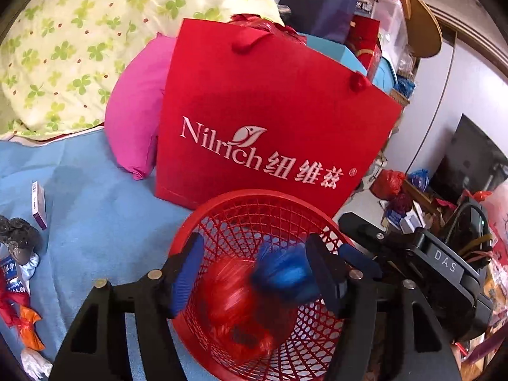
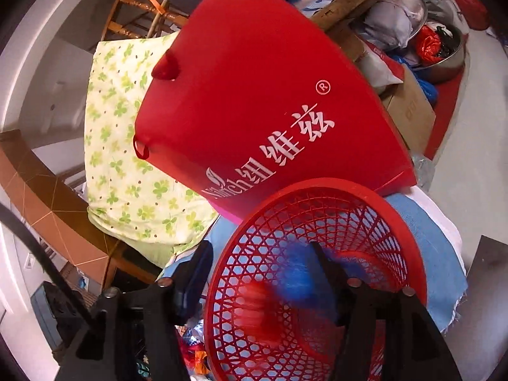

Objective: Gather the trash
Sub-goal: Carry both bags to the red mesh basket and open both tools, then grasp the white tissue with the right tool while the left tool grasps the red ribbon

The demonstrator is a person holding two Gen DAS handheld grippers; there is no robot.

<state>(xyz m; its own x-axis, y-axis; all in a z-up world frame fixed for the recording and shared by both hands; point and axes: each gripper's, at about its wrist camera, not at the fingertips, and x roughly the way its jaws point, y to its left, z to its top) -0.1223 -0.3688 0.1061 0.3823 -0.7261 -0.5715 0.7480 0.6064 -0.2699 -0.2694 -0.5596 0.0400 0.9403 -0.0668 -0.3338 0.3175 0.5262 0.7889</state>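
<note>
A red mesh basket (image 1: 241,219) (image 2: 374,197) stands on the blue sheet in front of a red paper bag. My left gripper (image 1: 254,273) hangs over its mouth, jaws apart. Between the fingers and below them, inside the basket, a crumpled red plastic bag (image 1: 231,311) and a blue one (image 1: 285,273) show as blurs, neither pressed by the pads. My right gripper (image 2: 258,273) is open too, with one finger outside the rim and the other over the basket. The same blue (image 2: 295,276) and red (image 2: 263,311) scraps blur between its fingers.
The red paper bag (image 1: 270,120) leans on a pink pillow (image 1: 133,111) and a clover-print quilt (image 1: 79,31). On the blue sheet (image 1: 95,222) at left lie a small purple box (image 1: 38,201), an orange wrapper (image 1: 30,327) and other scraps. Cluttered boxes fill the right.
</note>
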